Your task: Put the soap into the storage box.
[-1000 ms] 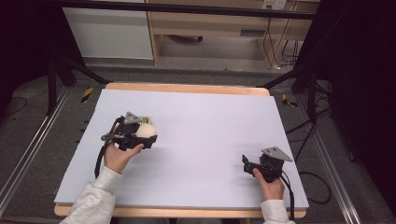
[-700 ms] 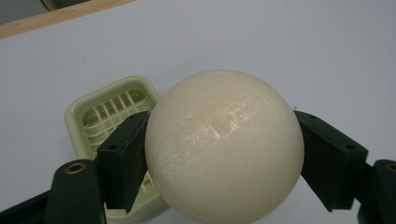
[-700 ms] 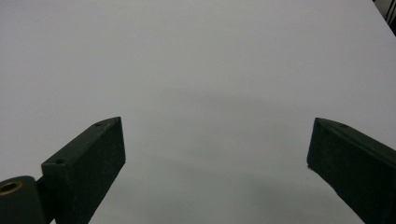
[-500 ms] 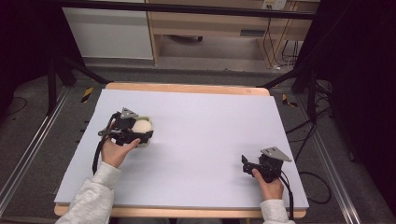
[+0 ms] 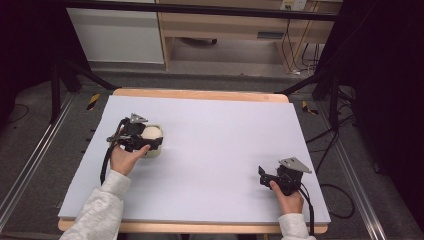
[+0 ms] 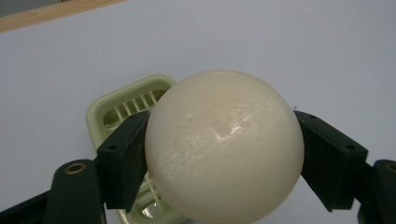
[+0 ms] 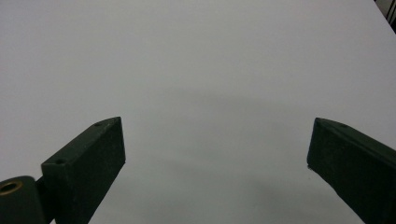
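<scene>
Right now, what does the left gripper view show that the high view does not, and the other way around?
Left gripper view alone: the slatted floor of the pale green soap dish, and both jaws pressed on the cream ball's sides. High view alone: the right gripper at the table's near right, jaws apart, plus both hands and sleeves. Both: the ball held by the left gripper above the dish, over the white table.
</scene>
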The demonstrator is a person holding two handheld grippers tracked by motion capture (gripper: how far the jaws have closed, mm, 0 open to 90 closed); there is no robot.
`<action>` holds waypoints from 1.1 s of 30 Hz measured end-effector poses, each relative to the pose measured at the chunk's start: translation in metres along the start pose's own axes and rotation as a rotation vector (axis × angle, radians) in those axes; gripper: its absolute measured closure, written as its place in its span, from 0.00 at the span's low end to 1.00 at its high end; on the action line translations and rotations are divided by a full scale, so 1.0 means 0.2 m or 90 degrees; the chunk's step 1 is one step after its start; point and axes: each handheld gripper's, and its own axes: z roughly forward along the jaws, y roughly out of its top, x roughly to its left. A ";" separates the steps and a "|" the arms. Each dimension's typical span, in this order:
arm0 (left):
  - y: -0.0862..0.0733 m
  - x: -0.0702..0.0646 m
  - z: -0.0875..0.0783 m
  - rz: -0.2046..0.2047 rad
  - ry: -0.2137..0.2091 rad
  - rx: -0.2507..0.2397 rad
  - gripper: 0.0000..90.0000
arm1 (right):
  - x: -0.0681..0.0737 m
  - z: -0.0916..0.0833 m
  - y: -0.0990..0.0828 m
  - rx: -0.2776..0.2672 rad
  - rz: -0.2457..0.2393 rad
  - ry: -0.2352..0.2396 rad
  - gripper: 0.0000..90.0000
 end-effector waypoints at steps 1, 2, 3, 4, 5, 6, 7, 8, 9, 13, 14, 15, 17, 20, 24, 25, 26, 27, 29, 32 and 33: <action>0.00 0.00 0.01 0.000 -0.001 0.000 0.26 | 0.00 0.00 0.00 0.000 0.001 0.000 0.05; 0.00 0.00 0.01 0.000 -0.001 0.000 0.26 | 0.00 0.00 0.00 0.000 0.001 0.000 0.05; 0.00 0.01 0.02 0.000 0.002 0.003 0.26 | 0.00 0.00 0.00 -0.001 0.001 -0.001 0.05; 0.00 0.01 0.02 0.000 0.002 0.003 0.26 | 0.00 0.00 0.00 -0.001 0.001 -0.001 0.05; 0.00 0.02 0.02 0.004 0.005 0.007 0.26 | 0.00 0.00 0.00 -0.001 0.001 0.000 0.05; 0.00 0.02 0.02 0.004 0.005 0.007 0.26 | 0.00 0.00 0.00 -0.001 0.001 0.000 0.05; 0.00 0.02 0.03 0.002 0.008 0.009 0.26 | 0.00 0.00 0.00 -0.001 0.001 0.000 0.05; 0.00 0.02 0.03 0.002 0.008 0.009 0.26 | 0.00 0.00 0.00 -0.001 0.000 0.000 0.05; 0.00 0.03 0.04 -0.002 0.010 0.009 0.26 | 0.00 0.00 0.00 0.000 0.000 0.000 0.05; 0.00 0.05 0.06 -0.005 0.012 0.011 0.26 | 0.00 0.00 0.00 -0.001 0.000 0.000 0.05; 0.00 0.06 0.06 -0.006 0.014 0.010 0.26 | 0.00 0.00 0.00 0.000 0.000 -0.001 0.05; 0.00 0.06 0.07 -0.009 0.015 0.010 0.26 | 0.00 0.00 0.00 0.000 0.000 0.000 0.05; 0.00 0.07 0.08 -0.012 0.020 0.013 0.26 | 0.00 0.00 0.00 0.000 0.000 0.000 0.05; 0.00 0.09 0.09 -0.013 0.023 0.017 0.26 | 0.00 0.00 0.00 0.000 0.000 0.000 0.05; -0.01 0.10 0.12 -0.010 0.028 0.026 0.26 | 0.00 0.00 0.00 0.001 0.000 -0.002 0.05; -0.01 0.11 0.12 -0.011 0.028 0.027 0.26 | 0.00 0.00 0.00 0.001 -0.001 -0.001 0.05; -0.01 0.11 0.12 -0.011 0.028 0.027 0.26 | 0.00 0.00 0.00 0.001 -0.001 -0.001 0.05; -0.01 0.11 0.13 -0.015 0.029 0.025 0.26 | 0.00 0.00 0.00 0.000 -0.002 -0.001 0.05; -0.01 0.12 0.14 -0.012 0.031 0.030 0.26 | 0.00 0.00 0.00 0.000 -0.002 -0.001 0.05; -0.01 0.12 0.15 -0.015 0.035 0.034 0.26 | 0.00 0.00 0.00 0.000 -0.002 -0.001 0.05; -0.01 0.13 0.15 -0.015 0.037 0.037 0.26 | 0.00 0.00 0.00 0.000 -0.002 -0.001 0.05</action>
